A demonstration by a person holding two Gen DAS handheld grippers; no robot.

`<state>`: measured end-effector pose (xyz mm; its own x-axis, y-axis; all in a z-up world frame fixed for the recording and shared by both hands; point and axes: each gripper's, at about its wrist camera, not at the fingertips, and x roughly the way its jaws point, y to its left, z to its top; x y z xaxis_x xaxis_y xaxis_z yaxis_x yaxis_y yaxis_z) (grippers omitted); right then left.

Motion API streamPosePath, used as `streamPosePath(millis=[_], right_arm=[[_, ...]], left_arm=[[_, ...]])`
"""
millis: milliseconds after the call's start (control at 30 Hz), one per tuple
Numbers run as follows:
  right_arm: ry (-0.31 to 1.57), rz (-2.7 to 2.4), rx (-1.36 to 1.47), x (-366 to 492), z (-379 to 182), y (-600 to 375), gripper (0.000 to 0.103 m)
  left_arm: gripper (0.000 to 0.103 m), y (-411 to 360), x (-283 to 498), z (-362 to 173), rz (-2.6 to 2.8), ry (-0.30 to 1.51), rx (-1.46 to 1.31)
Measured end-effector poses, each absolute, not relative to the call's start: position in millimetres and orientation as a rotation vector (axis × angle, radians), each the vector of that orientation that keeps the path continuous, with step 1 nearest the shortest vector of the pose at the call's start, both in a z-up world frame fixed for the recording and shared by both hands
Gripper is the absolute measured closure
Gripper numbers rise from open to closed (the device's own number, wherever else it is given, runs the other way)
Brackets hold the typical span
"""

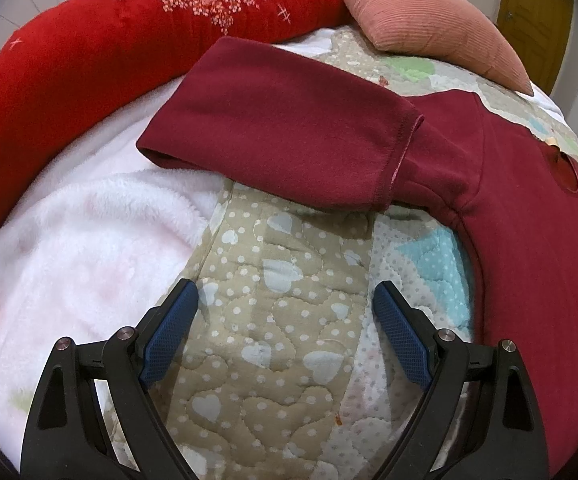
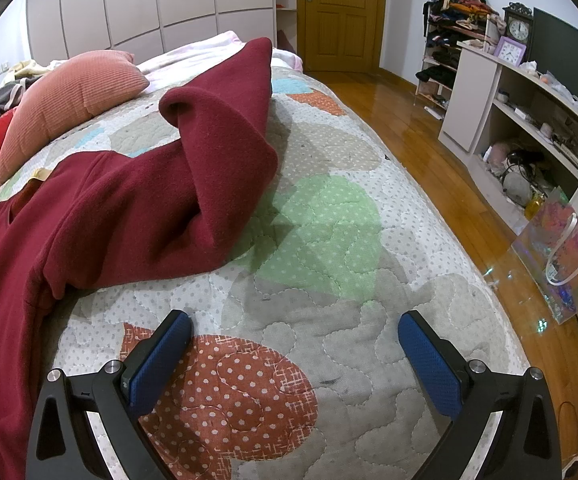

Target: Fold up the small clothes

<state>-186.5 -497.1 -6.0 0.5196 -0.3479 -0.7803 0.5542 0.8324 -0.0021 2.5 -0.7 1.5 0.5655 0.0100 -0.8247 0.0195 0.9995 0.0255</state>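
Note:
A dark red fleece top [image 1: 529,208] lies spread on the quilted bedspread [image 1: 285,320]. In the left wrist view its sleeve [image 1: 281,132] stretches to the left, flat on the bed, ahead of my open, empty left gripper [image 1: 285,304]. In the right wrist view the top's body [image 2: 101,208] lies at left and its other sleeve [image 2: 229,128] is bunched and folded upward. My right gripper [image 2: 295,332] is open and empty over the quilt, right of and below that sleeve.
A white fluffy blanket [image 1: 69,248], a bright red patterned quilt [image 1: 89,40] and a pink cushion [image 1: 421,12] lie beyond the top. The bed's right edge drops to a wooden floor [image 2: 429,128] with a gift bag [image 2: 561,260] and shelves [image 2: 529,120].

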Motion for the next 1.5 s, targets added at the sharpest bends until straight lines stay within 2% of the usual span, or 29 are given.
streamPosePath(millis=[100, 233, 467, 600, 867, 1500], right_arm=[[0.884, -0.551, 0.25, -182.1, -5.2, -495.1, 0.0], [0.963, -0.503, 0.317, -189.0, 16.5, -485.9, 0.001], [0.86, -0.358, 0.261, -201.1, 91.5, -408.6, 0.001], [0.826, -0.299, 0.203, -190.2, 108.3, -366.6, 0.001], [0.834, -0.244, 0.196, -165.6, 97.4, -329.1, 0.001], [0.845, -0.265, 0.197, -129.0, 83.5, -320.5, 0.001]], left_arm=[[0.013, 0.1, 0.0, 10.4, -0.02, 1.01, 0.016], [0.013, -12.9, -25.9, 44.2, -0.08, 0.912, 0.005], [0.013, -55.6, -49.4, 76.8, -0.145, 0.855, 0.082], [0.013, -72.4, -52.2, 84.2, -0.16, 0.849, 0.088], [0.013, -90.7, -54.0, 87.3, -0.182, 0.845, 0.096], [0.013, -108.9, -41.7, 74.2, -0.195, 0.87, 0.108]])
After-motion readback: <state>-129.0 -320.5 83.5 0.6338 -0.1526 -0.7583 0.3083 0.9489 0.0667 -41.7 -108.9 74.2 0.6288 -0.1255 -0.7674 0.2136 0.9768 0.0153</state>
